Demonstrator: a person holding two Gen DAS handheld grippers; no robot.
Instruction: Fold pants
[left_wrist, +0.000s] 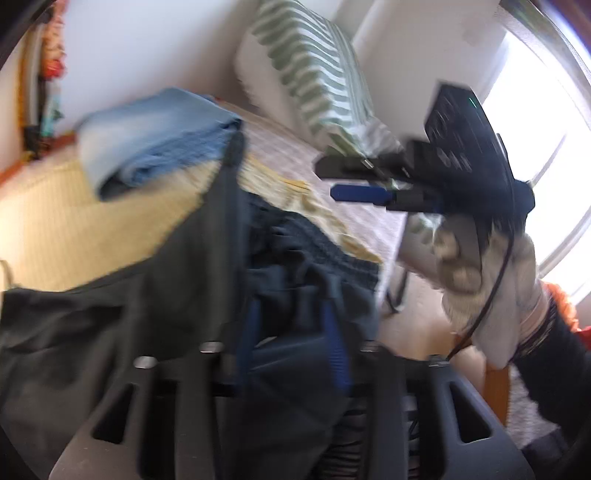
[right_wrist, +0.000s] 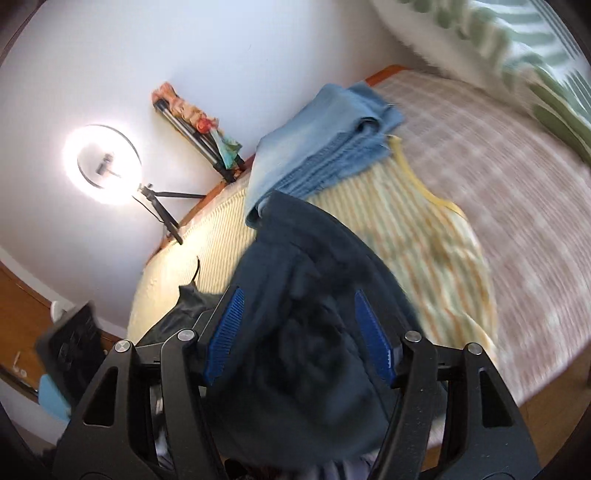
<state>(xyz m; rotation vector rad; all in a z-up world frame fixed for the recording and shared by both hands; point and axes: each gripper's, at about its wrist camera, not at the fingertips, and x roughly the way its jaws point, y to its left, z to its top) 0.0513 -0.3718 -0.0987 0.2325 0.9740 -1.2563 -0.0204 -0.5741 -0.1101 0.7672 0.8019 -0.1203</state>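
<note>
The dark pants (right_wrist: 295, 332) lie bunched on the yellow striped mat (right_wrist: 424, 236) over the bed (right_wrist: 517, 206); with both grippers' fingers apart and nothing clamped, the cloth could slump and lose its fold. Only the left view shows the right gripper (left_wrist: 354, 181) mid-air; only the right shows the ring light (right_wrist: 101, 164). The left gripper (left_wrist: 291, 328) straddles cloth.

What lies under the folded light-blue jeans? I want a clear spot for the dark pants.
The folded jeans rest on a yellow striped mat over the checked bedcover. Anything directly beneath them is covered.
</note>
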